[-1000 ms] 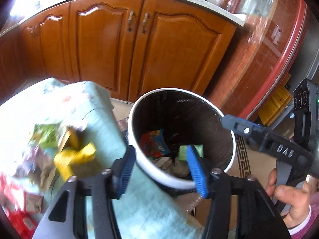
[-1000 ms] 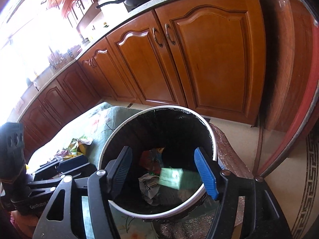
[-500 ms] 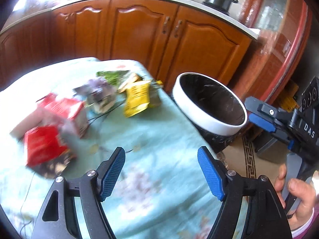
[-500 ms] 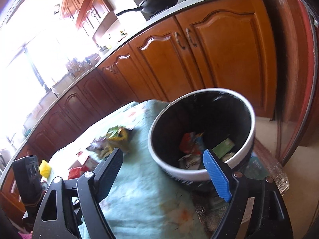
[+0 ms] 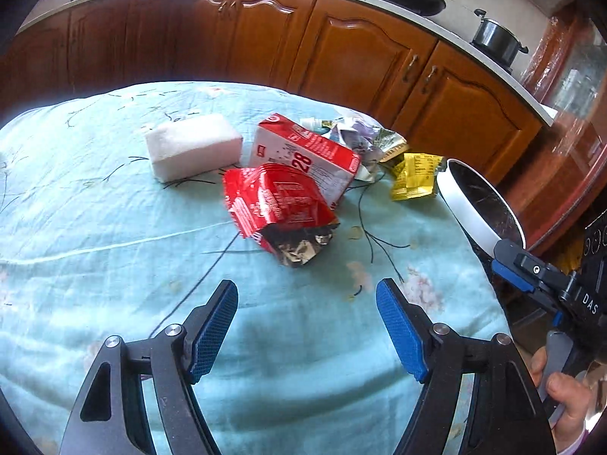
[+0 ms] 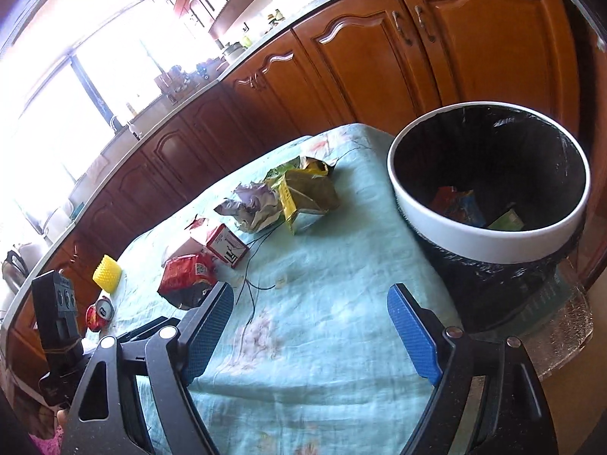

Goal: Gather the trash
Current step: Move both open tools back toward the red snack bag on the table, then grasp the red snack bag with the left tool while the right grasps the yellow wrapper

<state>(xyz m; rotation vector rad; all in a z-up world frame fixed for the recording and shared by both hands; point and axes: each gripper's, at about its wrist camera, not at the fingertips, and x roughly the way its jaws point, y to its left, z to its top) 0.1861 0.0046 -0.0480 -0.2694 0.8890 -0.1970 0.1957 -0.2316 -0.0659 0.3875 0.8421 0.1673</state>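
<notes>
My left gripper point(image 5: 307, 326) is open and empty, hovering over the teal tablecloth just short of a torn red snack bag point(image 5: 279, 204). Behind the bag lie a red-and-white carton point(image 5: 307, 153), a yellow wrapper point(image 5: 415, 174) and crumpled wrappers point(image 5: 360, 138). My right gripper point(image 6: 311, 330) is open and empty, left of the white-rimmed bin point(image 6: 489, 242) with a black liner, which holds several wrappers. The right wrist view also shows the red bag point(image 6: 187, 275), the carton point(image 6: 224, 244) and the wrapper heap point(image 6: 296, 193). The bin rim point(image 5: 470, 208) shows at the table's right edge.
A white foam block point(image 5: 193, 148) lies left of the carton. A yellow sponge point(image 6: 107, 271) and a red can point(image 6: 100, 313) lie at the table's far left end. Wooden kitchen cabinets point(image 5: 341, 49) run behind the table. The other gripper point(image 5: 550, 288) shows at the right.
Both grippers have pulled back from above the bin and swung left over the table. The green packet dropped into the bin. The left gripper now faces the red bag.
</notes>
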